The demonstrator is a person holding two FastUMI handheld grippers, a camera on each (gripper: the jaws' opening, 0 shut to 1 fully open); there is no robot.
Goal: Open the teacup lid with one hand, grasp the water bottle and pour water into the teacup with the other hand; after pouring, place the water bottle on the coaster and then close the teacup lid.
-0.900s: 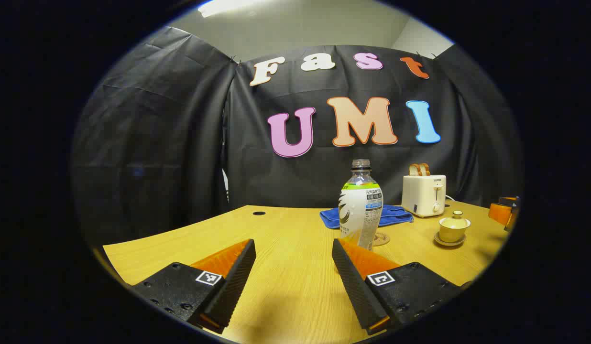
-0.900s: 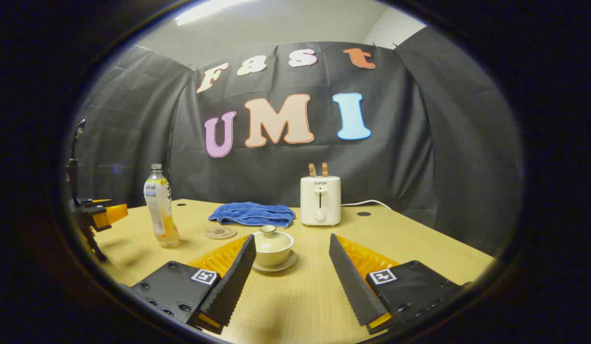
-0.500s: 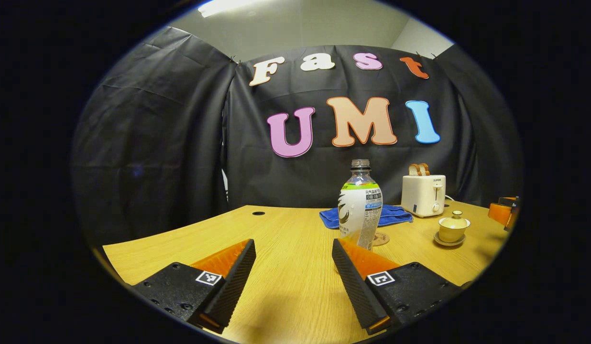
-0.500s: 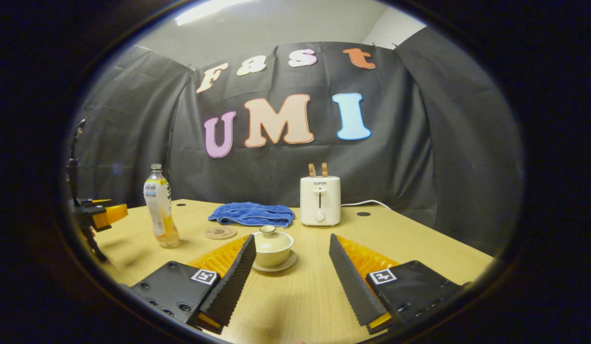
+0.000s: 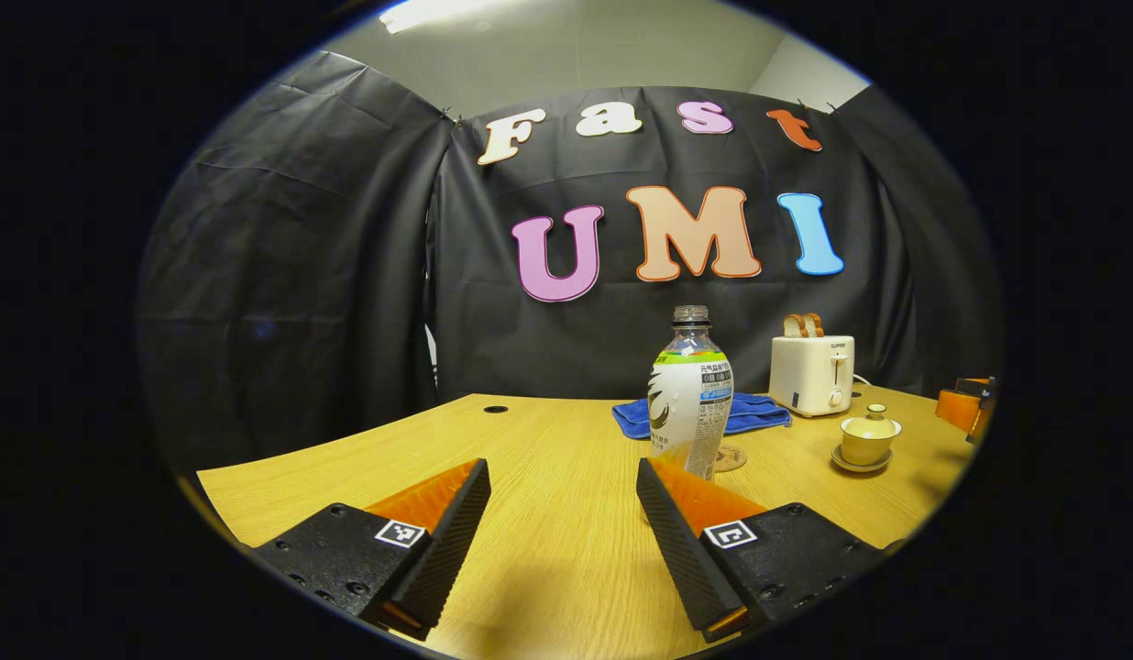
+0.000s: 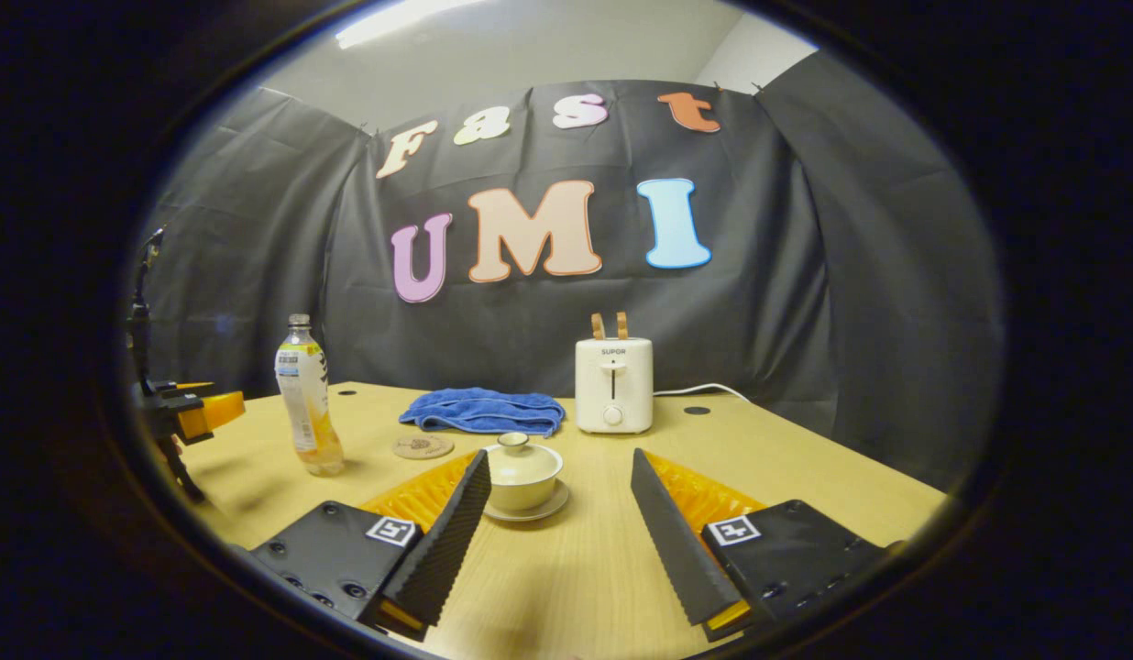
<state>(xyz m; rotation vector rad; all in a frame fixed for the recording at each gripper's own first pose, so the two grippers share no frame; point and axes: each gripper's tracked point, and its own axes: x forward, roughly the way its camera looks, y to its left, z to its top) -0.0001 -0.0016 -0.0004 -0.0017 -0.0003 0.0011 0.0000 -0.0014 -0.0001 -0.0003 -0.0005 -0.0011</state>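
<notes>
The left tool [image 5: 559, 513] is spread wide above bare wooden surface [image 5: 548, 440], empty; one water bottle [image 5: 691, 396] stands upright just ahead. The right tool [image 6: 559, 513] is also spread, empty, one lidded teacup [image 6: 522, 472] on its saucer before it. One coaster [image 6: 423, 446], one blue towel [image 6: 484, 411], one "SUPOR" toaster [image 6: 613, 385].

White toaster [image 6: 613, 385] holding bread slices [image 6: 609, 325], crumpled blue towel [image 6: 483, 410] beside it, wooden table [image 6: 796, 458]
</notes>
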